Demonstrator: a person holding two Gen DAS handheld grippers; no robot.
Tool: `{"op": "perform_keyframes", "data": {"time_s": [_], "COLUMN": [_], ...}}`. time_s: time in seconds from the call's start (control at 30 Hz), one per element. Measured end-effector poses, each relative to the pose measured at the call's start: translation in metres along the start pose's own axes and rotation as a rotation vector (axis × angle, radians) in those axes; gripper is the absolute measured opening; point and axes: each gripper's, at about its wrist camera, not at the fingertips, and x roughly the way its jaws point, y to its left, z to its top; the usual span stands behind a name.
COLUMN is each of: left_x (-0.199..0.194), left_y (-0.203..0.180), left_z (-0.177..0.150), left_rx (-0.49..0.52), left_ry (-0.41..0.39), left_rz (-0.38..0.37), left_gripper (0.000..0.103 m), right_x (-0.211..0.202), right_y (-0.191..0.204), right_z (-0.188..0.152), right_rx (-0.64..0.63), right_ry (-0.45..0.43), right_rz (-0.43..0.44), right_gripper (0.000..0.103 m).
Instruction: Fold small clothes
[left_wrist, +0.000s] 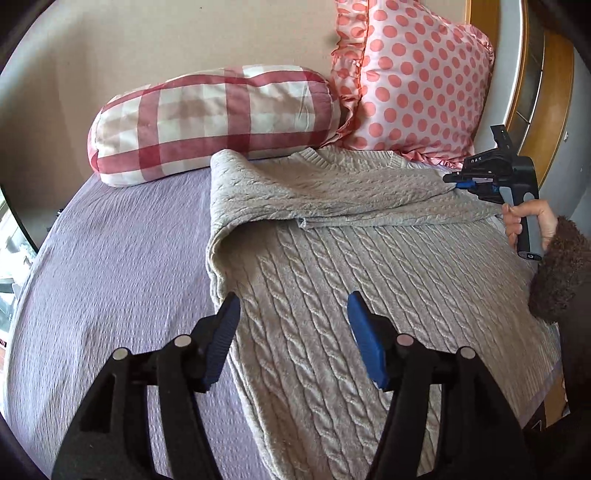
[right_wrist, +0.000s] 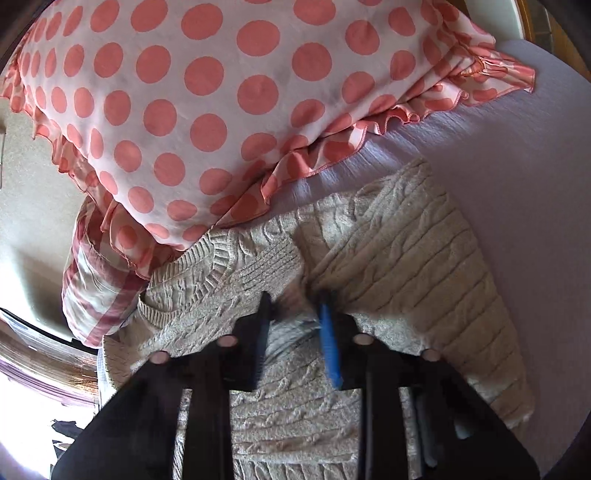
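- Lying flat on the lilac bedspread (left_wrist: 110, 266), a grey cable-knit sweater (left_wrist: 332, 295), neckline toward the far pillows, hem toward the near edge.
- Folded across the chest, left sleeve (left_wrist: 295, 192) (cuff end reaching the right side, under the other tool).
- Hovering above the lower left part of the sweater, left gripper (left_wrist: 293, 332): blue pads wide apart, nothing between them, no contact with the knit visible.
- Holding the right gripper (left_wrist: 463, 181) by its handle at the far right, a hand (left_wrist: 528, 221) with a brown fuzzy cuff.
- Seen from the right wrist view, right gripper (right_wrist: 295, 306) low over the sweater (right_wrist: 406, 266) near the ribbed collar, jaws nearly together with a bunch of knit pinched between the black and blue fingers (somewhat blurred there).
- Resting at the far side against the beige wall, a red checked bolster (left_wrist: 207, 118) on the left and a pink polka-dot pillow (left_wrist: 413, 74) with frilled edge on the right, its frill just touching the sweater shoulder.
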Motion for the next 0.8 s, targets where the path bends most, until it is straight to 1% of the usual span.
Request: {"op": "perform_keyframes", "data": {"time_s": [0.1, 0.13, 0.2, 0.23, 0.27, 0.33, 0.37, 0.4, 0.43, 0.47, 0.5, 0.53, 0.6, 0.67, 0.73, 0.8], "left_x": [-0.001, -0.002, -0.004, -0.004, -0.004, -0.001, -0.001, -0.003, -0.007, -0.012, -0.018, -0.023, -0.030, -0.034, -0.037, -0.041], "left_y": [0.008, 0.010, 0.013, 0.015, 0.016, 0.019, 0.021, 0.023, 0.026, 0.027, 0.029, 0.030, 0.034, 0.038, 0.036, 0.032], "left_z": [-0.002, -0.003, -0.008, -0.010, -0.013, -0.017, -0.020, -0.024, -0.028, -0.033, -0.039, -0.046, -0.060, -0.074, -0.086, -0.097], "left_rx": [-0.042, -0.052, -0.065, -0.072, -0.081, -0.107, -0.125, -0.146, -0.164, -0.174, -0.179, -0.184, -0.207, -0.242, -0.253, -0.254], "left_ry": [-0.001, -0.002, 0.000, 0.006, 0.013, 0.035, 0.047, 0.056, 0.059, 0.056, 0.050, 0.046, 0.058, 0.080, 0.090, 0.092], "left_rz": [-0.015, -0.020, -0.029, -0.036, -0.046, -0.066, -0.081, -0.098, -0.118, -0.136, -0.150, -0.162, -0.208, -0.255, -0.271, -0.284], "left_gripper": [0.061, 0.061, 0.065, 0.065, 0.065, 0.065, 0.065, 0.065, 0.065, 0.069, 0.072, 0.076, 0.077, 0.077, 0.075, 0.075], "right_x": [-0.033, -0.048, -0.070, -0.073, -0.069, -0.053, -0.052, -0.058, -0.071, -0.086, -0.103, -0.120, -0.146, -0.165, -0.178, -0.186], "right_y": [0.001, -0.001, -0.009, -0.013, -0.016, -0.020, -0.023, -0.026, -0.026, -0.026, -0.026, -0.026, -0.030, -0.040, -0.055, -0.074], "right_z": [-0.001, -0.002, -0.007, -0.008, -0.009, -0.011, -0.015, -0.021, -0.028, -0.038, -0.048, -0.061, -0.087, -0.113, -0.136, -0.158], "right_rx": [-0.018, -0.019, -0.019, -0.018, -0.033, -0.057, -0.043, -0.035, -0.045, -0.064, -0.087, -0.112, -0.158, -0.187, -0.185, -0.154], "right_ry": [-0.111, -0.154, -0.222, -0.230, -0.202, -0.089, -0.054, -0.047, -0.061, -0.083, -0.104, -0.122, -0.119, -0.098, -0.071, -0.045], "right_rz": [0.047, 0.043, -0.005, -0.039, -0.081, -0.146, -0.172, -0.162, -0.133, -0.106, -0.081, -0.052, -0.028, -0.025, -0.041, -0.041], "right_gripper": [0.010, 0.010, 0.010, 0.010, 0.010, 0.011, 0.011, 0.016, 0.022, 0.031, 0.059, 0.073, 0.073, 0.068, 0.057, 0.050]}}
